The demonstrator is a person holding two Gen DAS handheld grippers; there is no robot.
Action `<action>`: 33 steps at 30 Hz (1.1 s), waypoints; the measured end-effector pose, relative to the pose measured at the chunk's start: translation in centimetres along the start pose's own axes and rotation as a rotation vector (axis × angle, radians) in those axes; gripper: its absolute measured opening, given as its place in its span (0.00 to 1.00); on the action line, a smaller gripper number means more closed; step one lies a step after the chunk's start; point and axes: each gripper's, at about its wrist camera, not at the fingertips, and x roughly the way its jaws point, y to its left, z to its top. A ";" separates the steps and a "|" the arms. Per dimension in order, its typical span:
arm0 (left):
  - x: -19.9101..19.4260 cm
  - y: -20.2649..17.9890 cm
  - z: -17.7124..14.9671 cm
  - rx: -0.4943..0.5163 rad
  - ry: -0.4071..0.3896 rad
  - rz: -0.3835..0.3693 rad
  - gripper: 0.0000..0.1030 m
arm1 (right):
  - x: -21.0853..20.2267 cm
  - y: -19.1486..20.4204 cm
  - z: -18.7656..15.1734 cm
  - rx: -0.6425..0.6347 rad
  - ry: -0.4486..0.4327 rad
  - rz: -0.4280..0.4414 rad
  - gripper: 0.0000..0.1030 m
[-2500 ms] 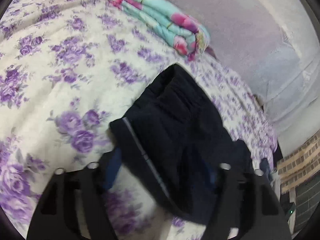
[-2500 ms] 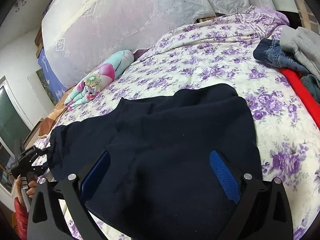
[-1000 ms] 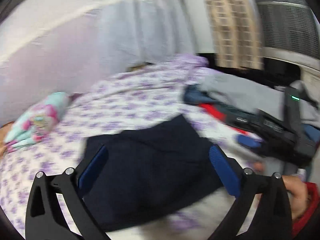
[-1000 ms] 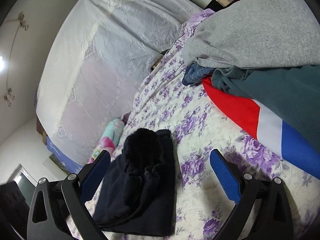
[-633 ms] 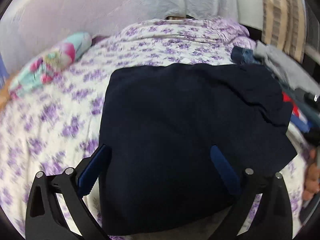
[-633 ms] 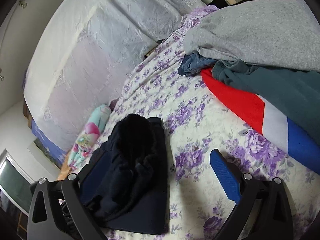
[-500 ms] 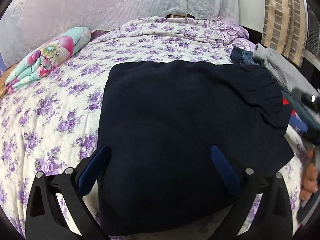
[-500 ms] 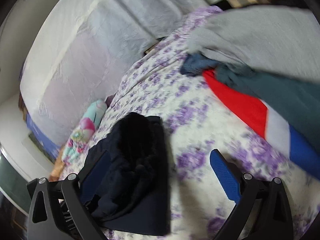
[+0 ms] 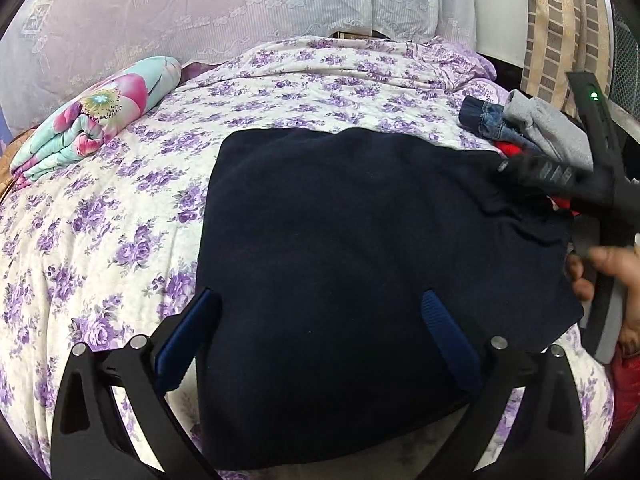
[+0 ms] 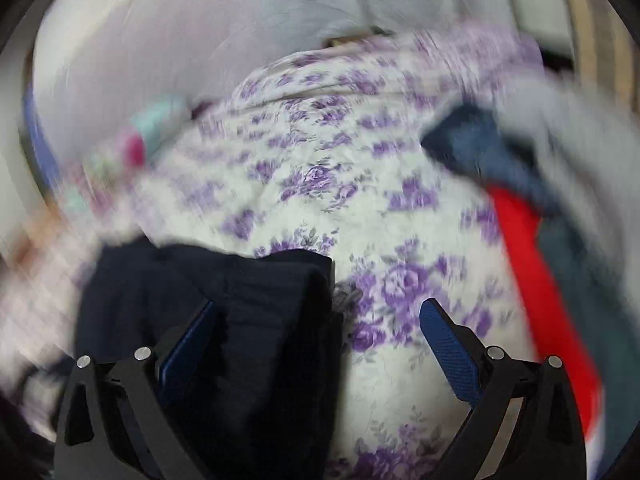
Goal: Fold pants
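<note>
Left wrist view: the left gripper point(image 9: 320, 334) hangs spread wide and empty over the pants point(image 9: 360, 272), which lie as a dark folded block on the flowered bed point(image 9: 100, 208). The right gripper shows at the block's right edge, held in a hand point(image 9: 612, 280). To finish well, I judge each gripper should pinch a near corner through all layers and carry it flat to the far edge.

Right wrist view: blurred. The right gripper point(image 10: 320, 340) is spread wide, holding nothing, the pants' edge under its left finger point(image 10: 188, 340). Clothes point(image 10: 540, 220) are piled at right.

No writing is readable in either view.
</note>
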 end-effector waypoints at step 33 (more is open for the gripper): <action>0.1 0.1 -0.1 -0.005 0.011 0.003 0.96 | -7.4 4.2 -6.8 -0.205 -0.115 -0.118 0.97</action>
